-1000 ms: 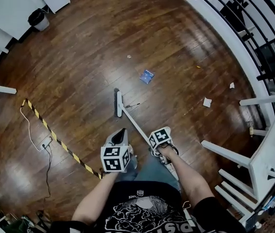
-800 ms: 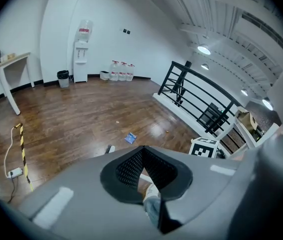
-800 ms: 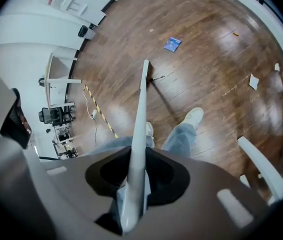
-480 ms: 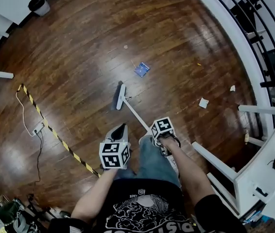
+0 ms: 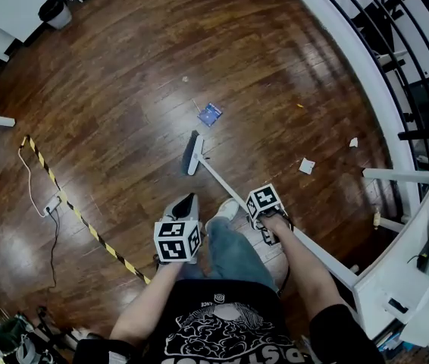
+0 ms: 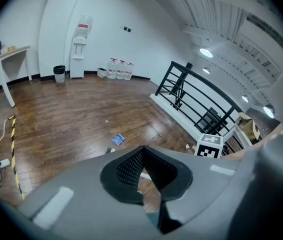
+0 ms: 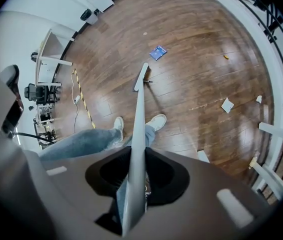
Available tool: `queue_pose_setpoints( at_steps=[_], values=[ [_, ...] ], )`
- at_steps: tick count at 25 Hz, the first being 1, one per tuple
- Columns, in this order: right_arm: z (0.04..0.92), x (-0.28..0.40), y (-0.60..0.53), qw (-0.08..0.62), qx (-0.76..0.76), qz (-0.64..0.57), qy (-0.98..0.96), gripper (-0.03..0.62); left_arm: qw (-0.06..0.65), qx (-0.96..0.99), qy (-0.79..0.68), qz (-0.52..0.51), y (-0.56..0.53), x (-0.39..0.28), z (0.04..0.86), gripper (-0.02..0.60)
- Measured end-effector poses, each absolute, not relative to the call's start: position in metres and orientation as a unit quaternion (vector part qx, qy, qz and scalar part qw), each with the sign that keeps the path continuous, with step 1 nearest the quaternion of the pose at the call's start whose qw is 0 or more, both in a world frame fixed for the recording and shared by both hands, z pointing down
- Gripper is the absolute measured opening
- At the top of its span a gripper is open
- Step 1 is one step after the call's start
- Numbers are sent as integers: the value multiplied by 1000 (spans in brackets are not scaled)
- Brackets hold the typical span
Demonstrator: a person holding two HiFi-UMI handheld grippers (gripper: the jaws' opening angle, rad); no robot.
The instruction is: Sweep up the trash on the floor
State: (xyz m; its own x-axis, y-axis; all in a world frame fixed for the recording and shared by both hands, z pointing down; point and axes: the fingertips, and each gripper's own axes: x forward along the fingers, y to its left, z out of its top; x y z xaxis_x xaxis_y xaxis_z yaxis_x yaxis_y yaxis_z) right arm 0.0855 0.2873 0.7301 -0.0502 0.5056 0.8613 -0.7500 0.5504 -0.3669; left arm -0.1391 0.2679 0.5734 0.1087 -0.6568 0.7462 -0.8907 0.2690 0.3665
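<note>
Closing on its target, the broom head (image 5: 193, 153) now lies just beside the blue packet (image 5: 209, 114), where a second ago a clear stretch of wooden floor (image 5: 123, 89) separated them. The person sweeping steps forward with it, a white shoe (image 5: 224, 209) now showing below the handle (image 5: 226, 184), which was out of sight earlier. The right gripper (image 7: 142, 156) is clamped on the broom's white handle, which runs straight out between its jaws and down to the head on the boards. The left gripper (image 6: 142, 154) hangs at the person's side, its jaws together with nothing between them, much as in the earlier frames. The trash itself lies where it did: a white paper scrap (image 5: 306, 166) and a smaller one (image 5: 353, 142) well apart to the right, near the railing base, and a tiny fleck (image 5: 185, 79) beyond the packet. By the look of it the sweep is barely begun, with the packet the likely first piece and no pile gathered yet.
</note>
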Motion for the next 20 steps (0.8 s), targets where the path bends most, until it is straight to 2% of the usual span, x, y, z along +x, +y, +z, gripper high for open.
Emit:
queue_pose_setpoints(
  at_steps=[8, 20],
  values=[
    [723, 145, 256, 687, 131, 454, -552, 87, 449, 605, -646, 126, 246, -117, 571, 5],
    [703, 222, 176, 740, 157, 348, -554, 87, 449, 617, -634, 131, 223, -87, 574, 5]
  ],
)
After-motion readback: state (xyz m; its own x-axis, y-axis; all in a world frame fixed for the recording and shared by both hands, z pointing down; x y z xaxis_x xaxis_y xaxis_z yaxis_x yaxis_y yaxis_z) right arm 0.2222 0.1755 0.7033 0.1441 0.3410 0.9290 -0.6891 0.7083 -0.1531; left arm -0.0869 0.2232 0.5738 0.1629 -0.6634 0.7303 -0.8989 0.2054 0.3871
